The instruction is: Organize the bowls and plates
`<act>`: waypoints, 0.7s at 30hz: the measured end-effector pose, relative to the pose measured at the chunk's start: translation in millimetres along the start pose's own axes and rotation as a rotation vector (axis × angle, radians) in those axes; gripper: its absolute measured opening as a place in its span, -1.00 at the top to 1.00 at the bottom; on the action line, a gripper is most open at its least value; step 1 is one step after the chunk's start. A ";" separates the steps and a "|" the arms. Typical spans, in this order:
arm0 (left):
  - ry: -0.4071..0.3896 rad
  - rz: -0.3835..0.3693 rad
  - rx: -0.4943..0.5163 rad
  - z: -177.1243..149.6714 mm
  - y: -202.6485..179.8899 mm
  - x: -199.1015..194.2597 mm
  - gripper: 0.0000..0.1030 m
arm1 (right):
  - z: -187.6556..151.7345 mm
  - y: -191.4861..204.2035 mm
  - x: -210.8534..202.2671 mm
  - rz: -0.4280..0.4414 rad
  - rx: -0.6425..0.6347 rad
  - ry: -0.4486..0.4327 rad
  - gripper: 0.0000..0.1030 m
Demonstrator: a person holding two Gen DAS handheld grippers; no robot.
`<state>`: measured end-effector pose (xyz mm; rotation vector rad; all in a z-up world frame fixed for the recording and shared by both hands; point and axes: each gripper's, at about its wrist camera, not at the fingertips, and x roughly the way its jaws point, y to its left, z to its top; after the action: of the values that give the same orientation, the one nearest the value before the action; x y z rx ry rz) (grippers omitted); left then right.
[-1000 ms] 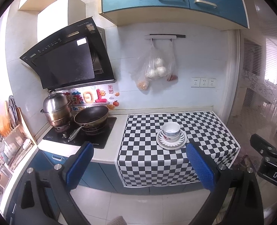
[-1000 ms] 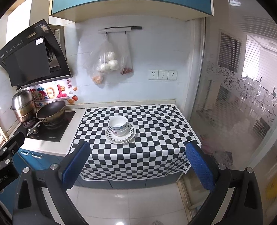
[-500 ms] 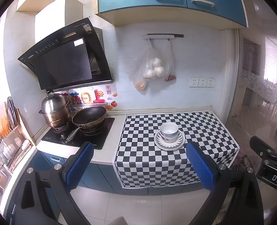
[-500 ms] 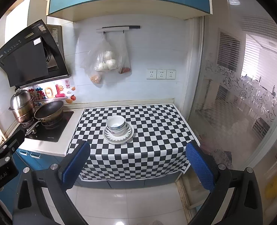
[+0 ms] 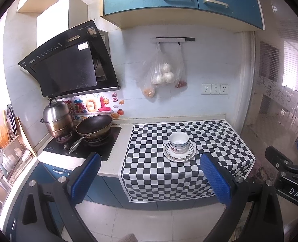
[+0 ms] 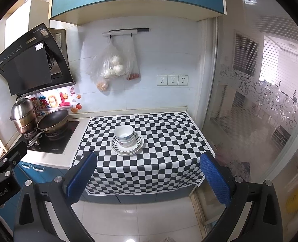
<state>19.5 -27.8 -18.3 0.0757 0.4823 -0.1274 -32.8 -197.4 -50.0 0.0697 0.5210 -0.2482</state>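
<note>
Two grippers: both hang in mid-air over the floor tiles, in front of the counter and well apart from the crockery.
Left gripper [image 5: 149, 178]: blue-padded fingers [image 5: 84, 177] spread wide, nothing between them; they frame the front edge of the counter.
Right gripper [image 6: 147, 178]: fingers [image 6: 214, 178] likewise spread wide and holding nothing (its black body also shows at the right edge of the left wrist view).
Bowls [image 5: 178, 142]: a white bowl with a dark band sits upright, nested in at least one more bowl; how many are stacked cannot be told.
Same bowls, right wrist view [image 6: 124, 134]: the nested pair shows a little more clearly, leaning slightly left of the plate centre.
Plates [image 5: 179, 152]: white with a dark rayed rim, stacked flat under the bowls; two rims seem to show, though the count is unsure.
Plates, right wrist view [image 6: 127, 144]: near the middle of the cloth.
Checkered cloth [image 5: 219, 141]: black-and-white, covering the right part of the counter and hanging over its front edge.
Stove [image 5: 82, 147]: black hob to the left of the cloth, carrying a dark wok [image 5: 94, 128] and, beside it, a steel steamer pot [image 5: 57, 120].
Range hood [image 5: 68, 70]: black, slanted, above the stove.
Plastic bags [image 5: 163, 74]: hanging from a wall rail, holding pale round items.
Dish rack [image 5: 5, 147]: far left, with upright plates.
</note>
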 end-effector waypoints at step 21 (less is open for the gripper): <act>-0.002 -0.001 -0.005 0.7 -2.6 3.0 -0.97 | 1.6 2.6 0.7 -0.014 -0.003 -0.002 -1.00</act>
<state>22.1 -30.7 -19.2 0.0700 0.4804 -0.1273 -30.8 -195.2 -49.0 0.0627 0.5196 -0.2611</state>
